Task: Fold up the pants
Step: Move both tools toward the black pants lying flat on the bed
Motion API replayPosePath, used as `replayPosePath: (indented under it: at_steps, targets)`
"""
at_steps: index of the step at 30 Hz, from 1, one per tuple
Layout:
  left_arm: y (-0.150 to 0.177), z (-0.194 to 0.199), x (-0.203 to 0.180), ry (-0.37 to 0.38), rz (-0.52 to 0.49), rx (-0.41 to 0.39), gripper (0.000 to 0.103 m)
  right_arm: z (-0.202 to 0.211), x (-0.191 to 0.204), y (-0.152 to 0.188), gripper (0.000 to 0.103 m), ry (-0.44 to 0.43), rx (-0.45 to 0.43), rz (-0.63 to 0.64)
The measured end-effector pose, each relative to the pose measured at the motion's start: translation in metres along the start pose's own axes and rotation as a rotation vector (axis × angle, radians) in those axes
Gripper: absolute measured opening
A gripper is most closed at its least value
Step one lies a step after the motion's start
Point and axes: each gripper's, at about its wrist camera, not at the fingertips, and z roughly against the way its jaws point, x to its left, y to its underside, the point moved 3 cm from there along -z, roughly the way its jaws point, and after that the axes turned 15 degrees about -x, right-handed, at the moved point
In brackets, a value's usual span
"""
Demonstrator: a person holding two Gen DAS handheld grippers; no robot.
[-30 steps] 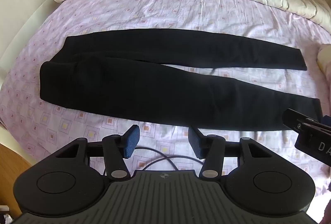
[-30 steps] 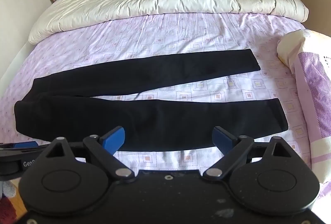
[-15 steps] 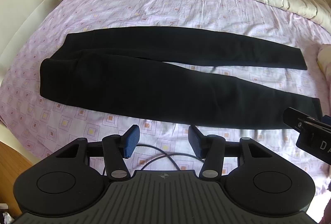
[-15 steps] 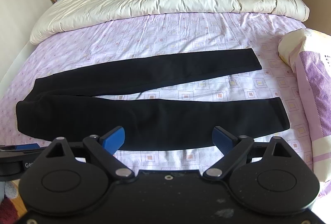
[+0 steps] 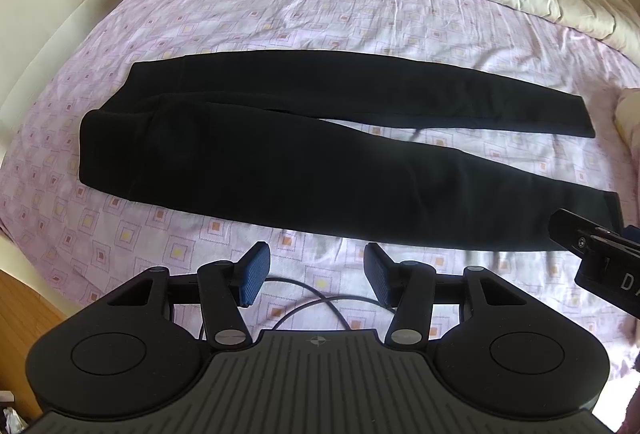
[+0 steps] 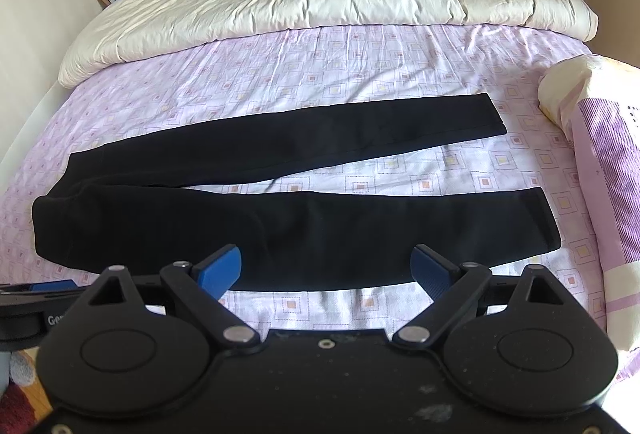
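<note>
So the black pants [image 5: 304,153] are laid out flat on the lilac patterned sheet [image 5: 360,13], long axis running straight across in front of both grippers, waistband off to the left and the two cuffs off to the right. The legs are splayed in a narrow V, with a wedge of sheet showing between them toward the cuff end.

Both tools sit on the near side of the garment, pointing across it, not along it. The left gripper [image 5: 314,274] hovers just short of the near leg's edge, roughly mid-length, fingers spread apart and holding nothing. The right gripper [image 6: 326,268] is also wide open and empty, lined up nearer the cuff half, its fingertips overlapping the near leg's lower edge in its own view; can't tell if it's touching.

My guess: left is the nearer one for the waist end, right for the cuffs, and the first fold brings one leg over the other.
</note>
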Motion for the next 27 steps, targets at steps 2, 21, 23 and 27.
replayPosePath:
  at_steps: [2, 21, 23, 27]
  targets:
    - [-0.001, -0.001, 0.002, -0.003, 0.002, 0.001, 0.051, 0.0, 0.0, 0.0, 0.097, -0.003, 0.003, -0.001]
    - [0.004, -0.011, 0.011, -0.029, 0.009, 0.059, 0.051, -0.016, 0.003, -0.001, 0.097, -0.037, 0.047, -0.033]
    - [0.004, -0.012, 0.014, -0.034, 0.006, 0.069, 0.051, -0.018, 0.007, -0.001, 0.097, -0.06, 0.035, -0.055]
    - [0.004, -0.017, 0.022, -0.04, 0.003, 0.097, 0.051, -0.025, 0.015, 0.001, 0.097, -0.054, 0.054, -0.044]
